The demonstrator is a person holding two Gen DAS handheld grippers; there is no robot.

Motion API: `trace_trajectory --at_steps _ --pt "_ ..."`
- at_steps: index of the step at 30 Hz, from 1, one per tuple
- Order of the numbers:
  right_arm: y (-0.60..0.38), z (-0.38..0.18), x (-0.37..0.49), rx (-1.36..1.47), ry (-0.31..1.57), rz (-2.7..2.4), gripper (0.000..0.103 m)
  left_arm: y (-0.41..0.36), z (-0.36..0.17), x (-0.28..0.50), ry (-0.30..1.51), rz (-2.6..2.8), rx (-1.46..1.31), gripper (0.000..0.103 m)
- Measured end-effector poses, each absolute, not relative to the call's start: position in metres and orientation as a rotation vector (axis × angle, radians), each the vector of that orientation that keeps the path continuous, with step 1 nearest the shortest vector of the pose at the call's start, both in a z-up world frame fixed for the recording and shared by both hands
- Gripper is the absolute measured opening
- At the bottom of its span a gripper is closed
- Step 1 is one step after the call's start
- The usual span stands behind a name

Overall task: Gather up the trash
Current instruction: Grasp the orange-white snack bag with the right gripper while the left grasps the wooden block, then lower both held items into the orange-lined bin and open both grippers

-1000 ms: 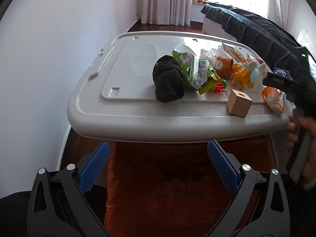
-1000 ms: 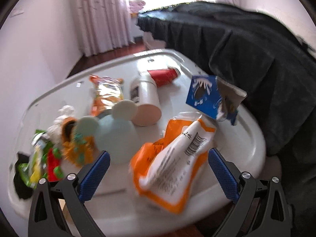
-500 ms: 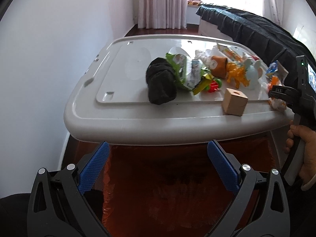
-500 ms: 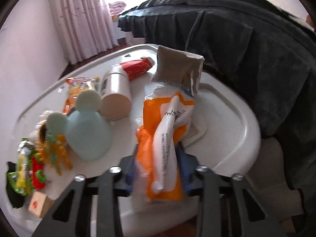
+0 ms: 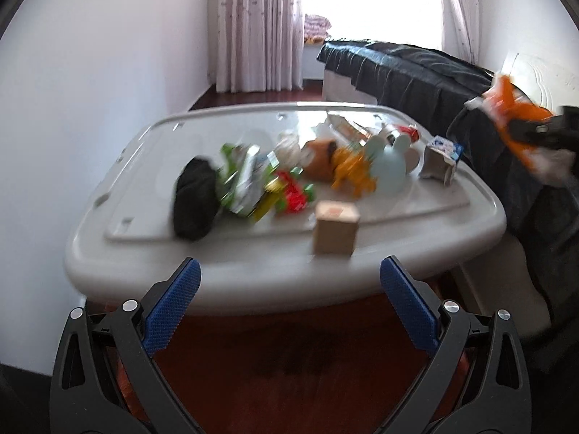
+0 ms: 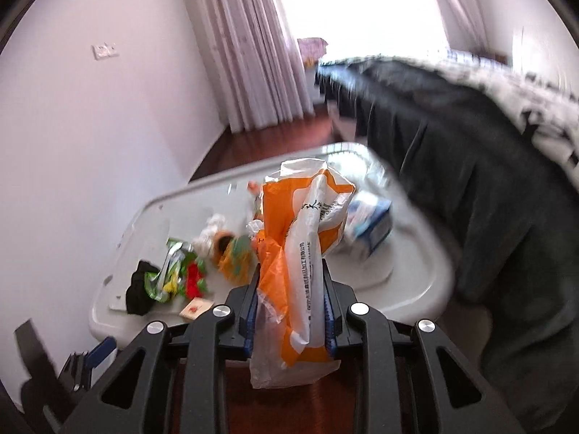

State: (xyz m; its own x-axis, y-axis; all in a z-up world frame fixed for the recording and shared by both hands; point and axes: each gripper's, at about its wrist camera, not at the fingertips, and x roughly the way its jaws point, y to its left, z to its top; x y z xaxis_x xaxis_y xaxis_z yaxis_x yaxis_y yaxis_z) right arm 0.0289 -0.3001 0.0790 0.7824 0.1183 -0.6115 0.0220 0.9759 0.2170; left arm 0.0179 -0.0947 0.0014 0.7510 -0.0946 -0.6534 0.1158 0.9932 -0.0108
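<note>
Blown-out window (image 5: 369, 11) backlight, motion blur, dark fisheye vignette at edges

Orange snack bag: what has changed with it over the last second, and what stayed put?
The right gripper closed on the orange snack bag and lifted it off the white lid. The left gripper stays open and empty. The wooden block, toys and other wrappers remain on the lid.

blur: toys (image 5: 347, 173) on lid — smeared | cut off: right tool (image 5: 542, 133) at frame edge
</note>
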Motion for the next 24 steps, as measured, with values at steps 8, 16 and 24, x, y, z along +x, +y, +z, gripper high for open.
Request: trace_trajectory --at_steps 8,16,24 --pt "-0.327 0.054 0.037 0.266 0.692 0.021 0.028 -0.141 -0.032 0.071 0.687 -0.056 0.106 0.097" --pt "-0.325 0.049 0.042 0.268 0.708 0.023 0.028 -0.142 -0.054 0.089 0.67 -0.05 0.12 0.034" --pt "-0.319 0.046 0.048 0.256 0.722 0.022 0.028 -0.129 -0.044 0.082 0.687 -0.097 0.055 0.034"
